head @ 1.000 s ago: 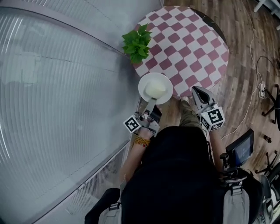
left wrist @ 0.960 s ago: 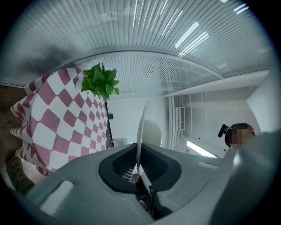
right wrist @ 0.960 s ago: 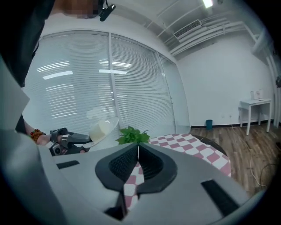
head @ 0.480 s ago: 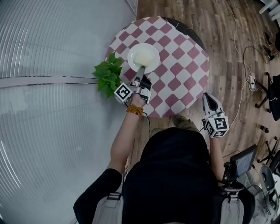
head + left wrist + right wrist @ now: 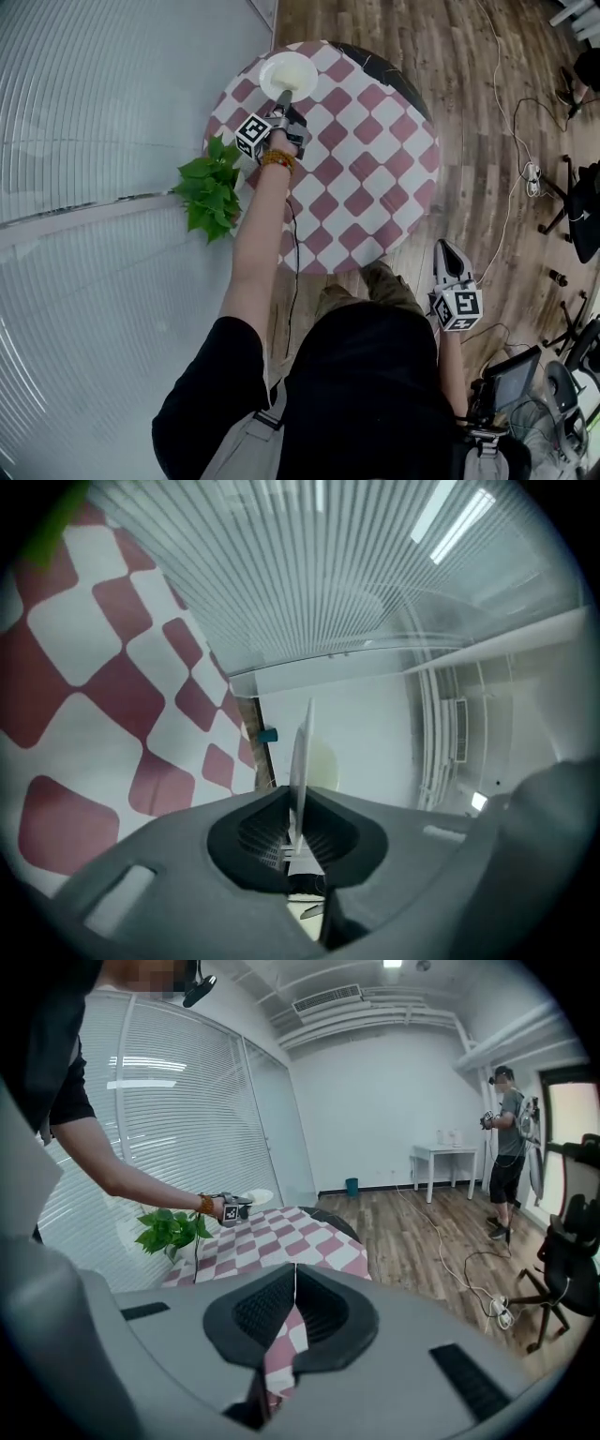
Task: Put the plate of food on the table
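A white plate (image 5: 288, 75) with a pale mound of food hangs over the far left part of the round table (image 5: 361, 178), which has a red and white checked cloth. My left gripper (image 5: 284, 97) is shut on the plate's near rim, arm stretched out. In the left gripper view the plate (image 5: 301, 752) shows edge-on between the closed jaws, with the food (image 5: 323, 761) on its right face. Whether the plate touches the cloth I cannot tell. My right gripper (image 5: 448, 255) hangs shut and empty beside the table's near right edge, its jaws (image 5: 294, 1302) pressed together.
A green leafy plant (image 5: 208, 192) stands at the table's left edge, against a glass wall with blinds (image 5: 94, 141). Cables (image 5: 527, 173) lie on the wood floor to the right. A person (image 5: 511, 1147), a white side table (image 5: 448, 1162) and an office chair (image 5: 567, 1269) stand farther off.
My left arm has reached forward, carrying the plate from the table's near edge across the cloth to its far left part. The right gripper has stayed low at my side.
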`<state>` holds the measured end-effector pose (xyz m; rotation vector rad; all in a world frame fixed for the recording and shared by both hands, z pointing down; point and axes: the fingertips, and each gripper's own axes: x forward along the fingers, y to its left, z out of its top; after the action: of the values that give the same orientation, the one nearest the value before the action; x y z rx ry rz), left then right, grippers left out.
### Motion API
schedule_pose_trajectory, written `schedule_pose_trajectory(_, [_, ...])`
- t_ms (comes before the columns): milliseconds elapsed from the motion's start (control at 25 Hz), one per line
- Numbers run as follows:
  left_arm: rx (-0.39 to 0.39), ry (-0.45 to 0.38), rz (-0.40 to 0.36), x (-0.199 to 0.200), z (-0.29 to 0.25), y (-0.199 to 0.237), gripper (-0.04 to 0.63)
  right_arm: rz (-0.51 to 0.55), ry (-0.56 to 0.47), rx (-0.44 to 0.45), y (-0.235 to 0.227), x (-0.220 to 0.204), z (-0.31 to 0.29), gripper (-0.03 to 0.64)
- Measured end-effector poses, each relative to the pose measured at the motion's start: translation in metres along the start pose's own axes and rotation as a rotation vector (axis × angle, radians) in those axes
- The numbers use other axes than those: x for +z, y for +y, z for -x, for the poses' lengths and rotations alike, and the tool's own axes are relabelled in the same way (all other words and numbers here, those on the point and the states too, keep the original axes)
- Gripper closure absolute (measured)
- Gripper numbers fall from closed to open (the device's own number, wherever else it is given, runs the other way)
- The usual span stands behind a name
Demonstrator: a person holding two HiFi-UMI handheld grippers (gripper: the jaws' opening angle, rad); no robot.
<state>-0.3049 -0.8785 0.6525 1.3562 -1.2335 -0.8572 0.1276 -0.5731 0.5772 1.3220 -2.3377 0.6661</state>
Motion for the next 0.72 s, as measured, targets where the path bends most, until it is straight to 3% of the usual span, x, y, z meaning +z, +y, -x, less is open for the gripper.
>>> schedule_pose_trajectory(320, [0.126,0.003,0.137,-0.010,-0.031,0.081,0.578,-0.050,0.068,-0.019,-0.003,-0.028,0.001,0.605])
schedule_pose_trajectory(520, [0.182,0.011,0.169,-0.011,-0.033,0.111,0.578,-0.070,0.099,-0.030,-0.005,-0.040,0.007,0.606])
schedule_pose_trajectory(720, [0.260,0.076,0.199,-0.030,-0.027,0.129,0.578,-0.087,0.109,-0.036,-0.003,-0.046,0.002,0.604])
